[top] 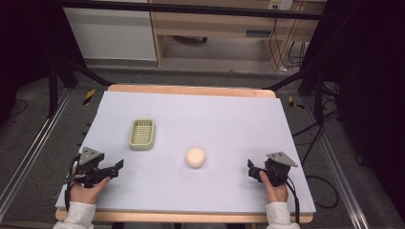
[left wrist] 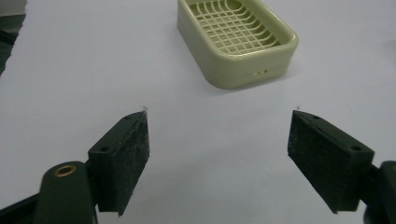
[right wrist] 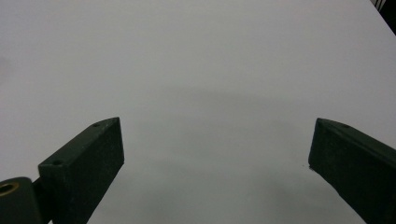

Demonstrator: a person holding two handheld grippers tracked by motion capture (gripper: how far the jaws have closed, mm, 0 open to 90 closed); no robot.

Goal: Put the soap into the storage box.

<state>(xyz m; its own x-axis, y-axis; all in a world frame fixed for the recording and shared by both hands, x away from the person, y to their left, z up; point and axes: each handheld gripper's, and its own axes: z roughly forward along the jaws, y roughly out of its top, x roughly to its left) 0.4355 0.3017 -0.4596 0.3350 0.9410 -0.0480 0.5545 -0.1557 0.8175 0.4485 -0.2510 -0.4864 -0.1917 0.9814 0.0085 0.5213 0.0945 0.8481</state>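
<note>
- Left gripper (top: 117,165): jaws spread, empty, near soap dish (top: 142,134).
- Right gripper (top: 250,167): jaws spread, empty.
- Soap (top: 195,157): on table (top: 239,124), between grippers.
- Step: likely pre-grasp; next, approach soap.

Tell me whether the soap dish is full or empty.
Empty: the soap dish shows its bare slotted grid; the round soap lies apart on the table.

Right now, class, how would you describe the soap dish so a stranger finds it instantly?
Start at the pale lilac table and look to its left half, ahead of the left gripper. The soap dish is a pale green rectangular tray with a grid floor, unlike the smooth round cream lump nearby.
</note>
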